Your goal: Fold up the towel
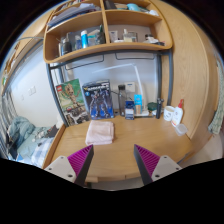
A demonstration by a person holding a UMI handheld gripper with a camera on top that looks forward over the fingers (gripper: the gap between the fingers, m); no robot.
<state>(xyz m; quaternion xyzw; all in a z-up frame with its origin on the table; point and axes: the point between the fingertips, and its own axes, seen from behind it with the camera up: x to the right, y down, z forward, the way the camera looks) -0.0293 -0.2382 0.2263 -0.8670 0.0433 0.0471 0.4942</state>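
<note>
Wooden desk (120, 150) lies under your gripper (113, 160), whose fingers are spread apart and grasp nothing. Beyond them, well apart, the folded towel (99, 131) rests on the desk before two boxes (86, 100); shelves (105, 45) stand above.

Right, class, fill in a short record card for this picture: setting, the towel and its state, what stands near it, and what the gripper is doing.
setting: wooden desk with shelves above it
towel: folded towel lying flat on the desk, beyond the fingers
behind towel: boxes standing upright against the back wall
right of towel: blue bottle among small items
gripper: gripper open, nothing between its fingers
contact: none; the fingers are apart from the towel
</note>
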